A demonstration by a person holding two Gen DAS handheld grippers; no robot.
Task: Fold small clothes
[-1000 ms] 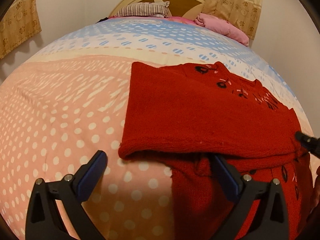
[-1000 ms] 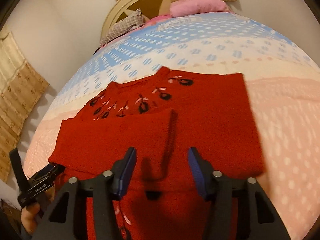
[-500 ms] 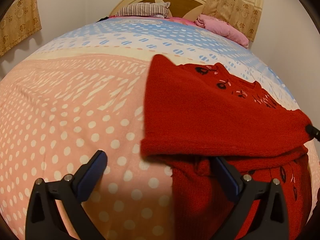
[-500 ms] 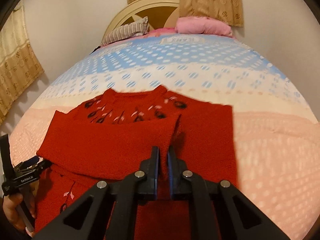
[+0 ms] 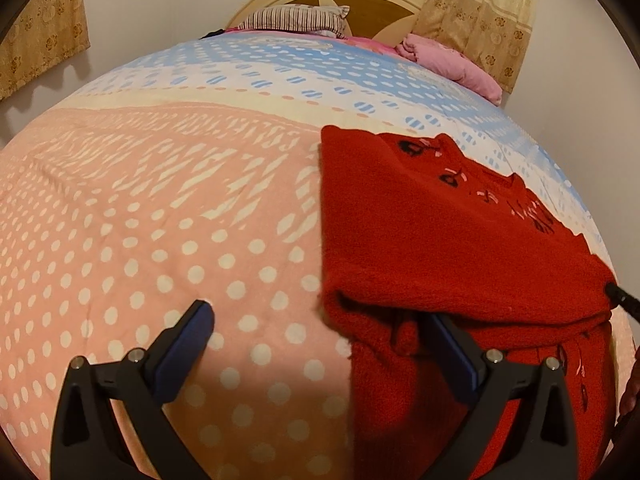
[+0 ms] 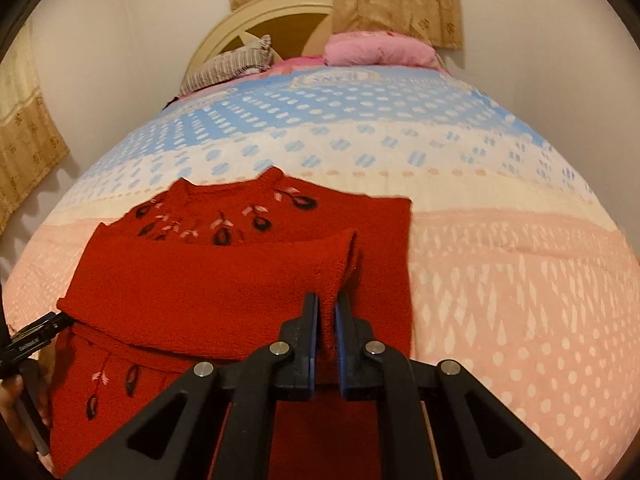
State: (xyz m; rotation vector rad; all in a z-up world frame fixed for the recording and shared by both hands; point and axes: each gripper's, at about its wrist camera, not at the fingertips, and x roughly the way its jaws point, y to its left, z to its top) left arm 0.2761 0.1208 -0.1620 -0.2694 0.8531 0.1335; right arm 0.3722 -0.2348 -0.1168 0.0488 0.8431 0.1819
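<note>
Clamped shut since a second ago, right gripper (image 6: pixel 326 322) held the red sweater (image 6: pixel 224 296) sleeve cuff, body stretching toward nine o'clock; left gripper (image 5: pixel 320 344) gaped empty.

The right gripper (image 6: pixel 327 312) pinches a fold of the red sweater (image 6: pixel 224 300), so the cloth between its pads is hidden. In the left wrist view only a black tip of it (image 5: pixel 622 300) shows at the right edge. The sweater's lower part runs under the gripper bodies at the frame bottom in both views. The hand (image 6: pixel 16 412) at the lower left edge of the right wrist view is cut off (only fingers show). The small print on the left gripper (image 6: pixel 32 334) is too small to read.
</note>
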